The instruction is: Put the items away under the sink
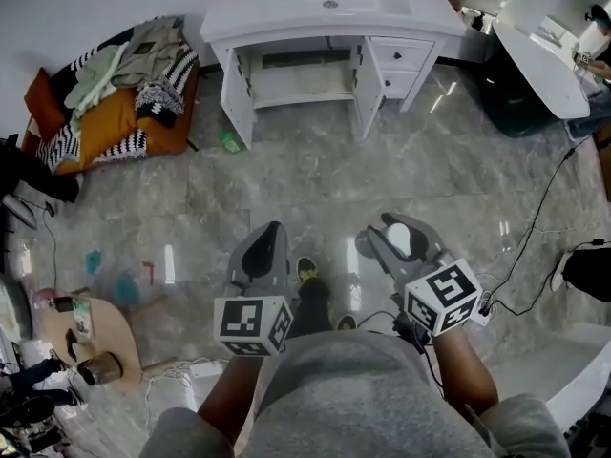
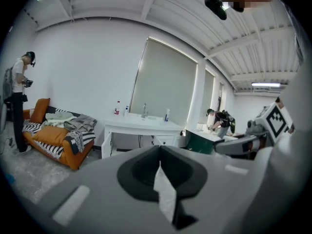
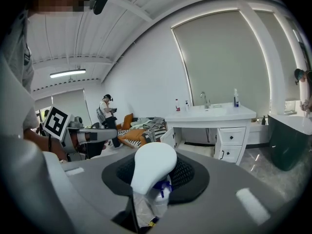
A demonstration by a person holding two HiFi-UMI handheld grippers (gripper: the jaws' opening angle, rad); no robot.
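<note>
The white sink vanity (image 1: 329, 8) stands far ahead on the marble floor, both doors of its under-sink cupboard (image 1: 296, 79) open. My right gripper (image 1: 396, 227) is shut on a spray bottle (image 3: 153, 172) with a white trigger head, a blue nozzle and a clear body; its head pokes up between the jaws. My left gripper (image 1: 267, 232) is shut on a thin white crinkled sheet (image 2: 165, 194), seen edge-on between the jaws. Both grippers are held level in front of the person's chest, side by side, pointing toward the vanity (image 3: 214, 113).
A green bottle (image 1: 229, 142) lies on the floor by the vanity's left leg. An orange sofa (image 1: 115, 103) piled with clothes is at the left. A round wooden table (image 1: 91, 337) stands near left. Cables (image 1: 535, 246) trail at the right. Another person (image 2: 19, 101) stands by the sofa.
</note>
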